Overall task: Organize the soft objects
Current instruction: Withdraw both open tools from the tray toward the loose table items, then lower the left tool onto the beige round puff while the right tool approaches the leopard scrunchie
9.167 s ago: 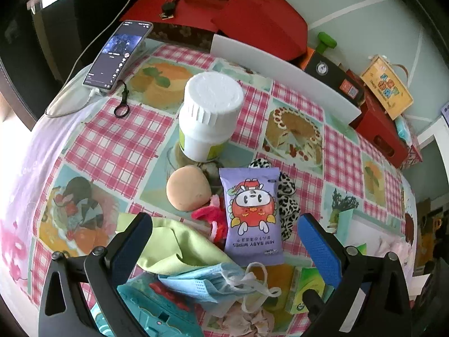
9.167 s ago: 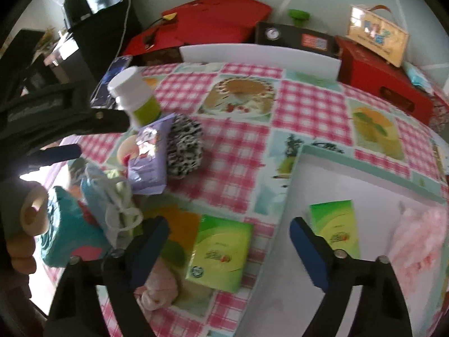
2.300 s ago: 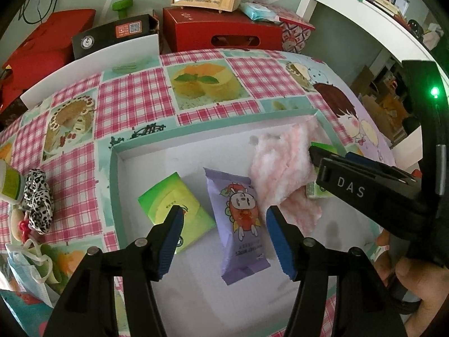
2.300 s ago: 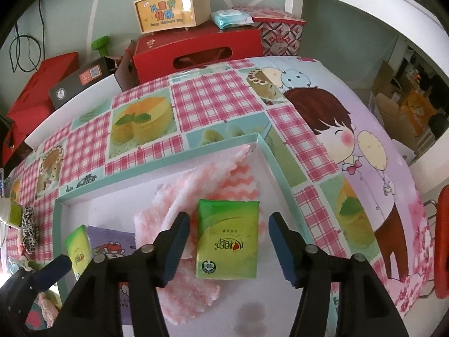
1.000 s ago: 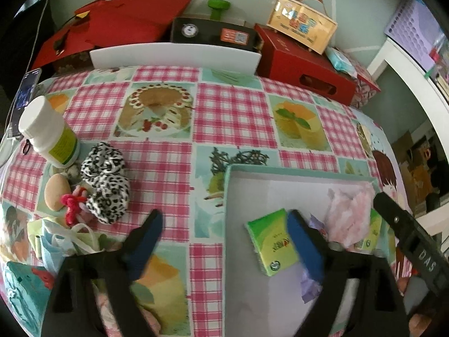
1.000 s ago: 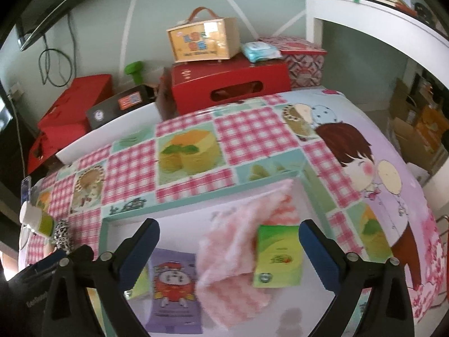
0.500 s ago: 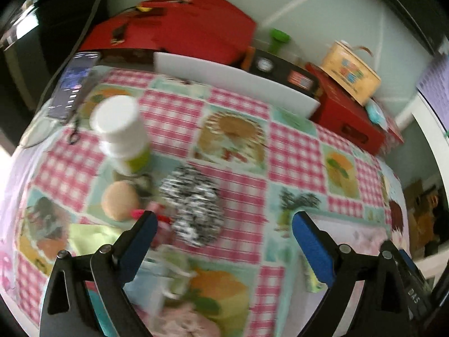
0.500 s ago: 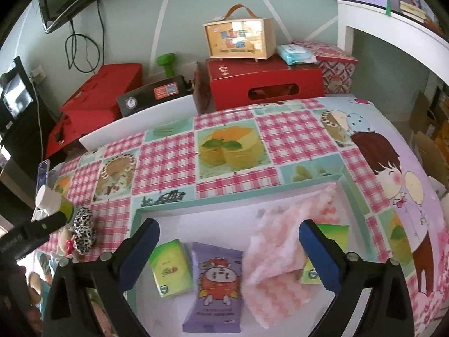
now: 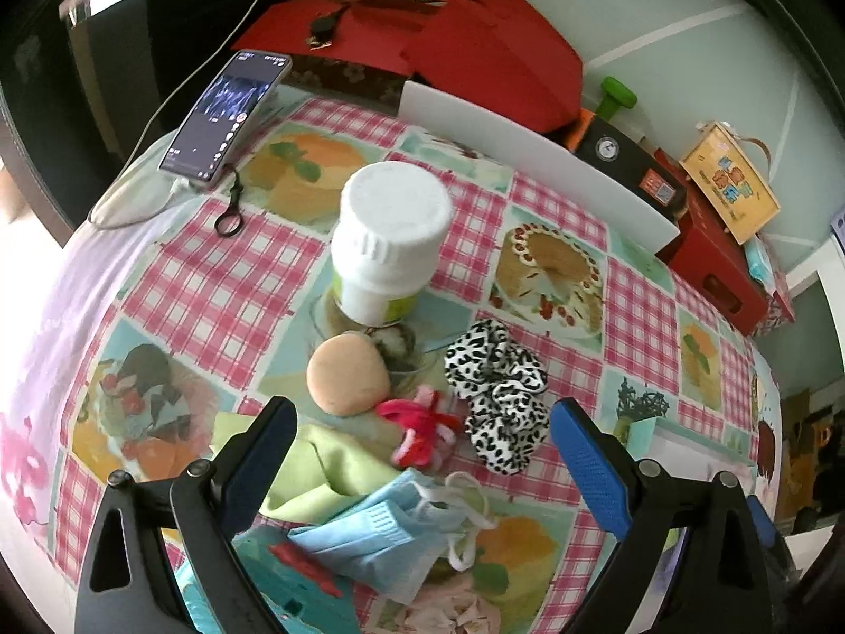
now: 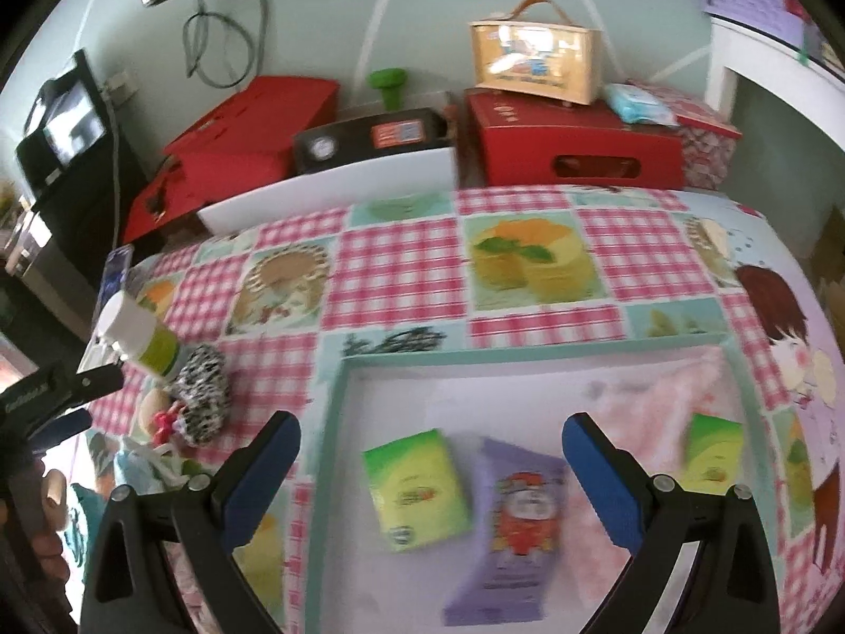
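Right wrist view is motion-blurred: print on the purple wipes pack and two green tissue packs cannot be read, and the pink cloth fades into the white tray. All four lie inside the tray. Right tool hovers above them, jaws spread, empty. Left tool, likewise released and empty, hangs over the tabletop pile: leopard scrunchie, red hair tie, beige puff, green cloth, blue masks, the lowest items cut off by the frame edge.
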